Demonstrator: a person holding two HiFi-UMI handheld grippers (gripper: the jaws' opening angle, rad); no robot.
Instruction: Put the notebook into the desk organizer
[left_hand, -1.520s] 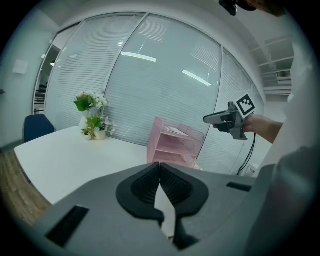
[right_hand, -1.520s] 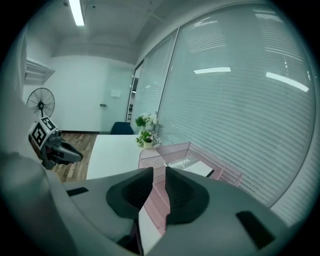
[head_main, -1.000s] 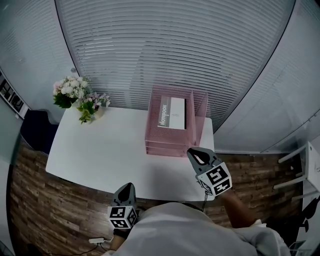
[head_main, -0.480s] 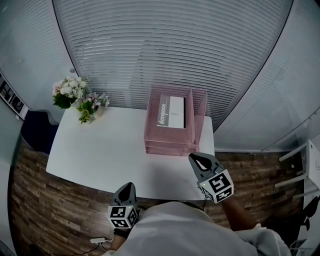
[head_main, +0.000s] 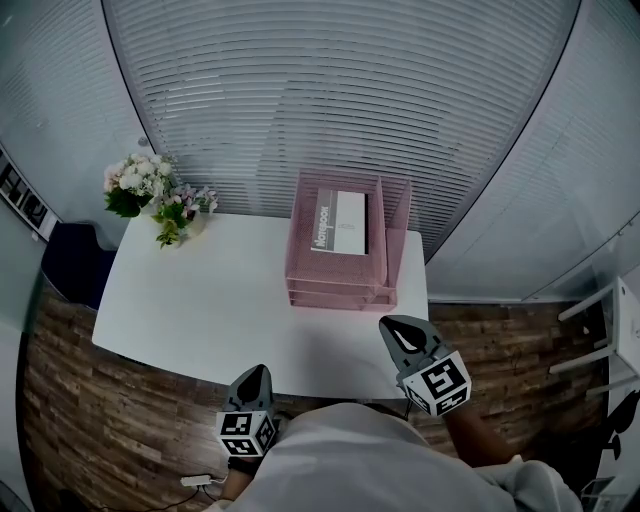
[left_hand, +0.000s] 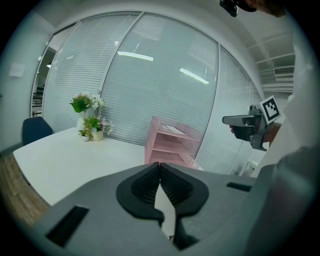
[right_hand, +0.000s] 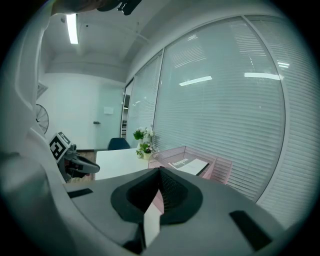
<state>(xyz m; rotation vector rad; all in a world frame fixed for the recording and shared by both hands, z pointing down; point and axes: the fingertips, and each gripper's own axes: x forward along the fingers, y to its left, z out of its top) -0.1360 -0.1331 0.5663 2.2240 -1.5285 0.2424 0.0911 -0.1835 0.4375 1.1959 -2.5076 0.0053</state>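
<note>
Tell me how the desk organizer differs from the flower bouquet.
The desk organizer is pink mesh, tiered, with the notebook in its top tray; the flower bouquet is mostly white and green. The desk organizer stands back right, the flower bouquet at the back left corner. The desk organizer is larger than the flower bouquet. Both stand on the white table.

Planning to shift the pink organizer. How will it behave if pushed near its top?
The pink organizer looks like thin mesh, probably light, likely sliding on the smooth table. It stands tall with the notebook on top; a high push might tip it.
</note>
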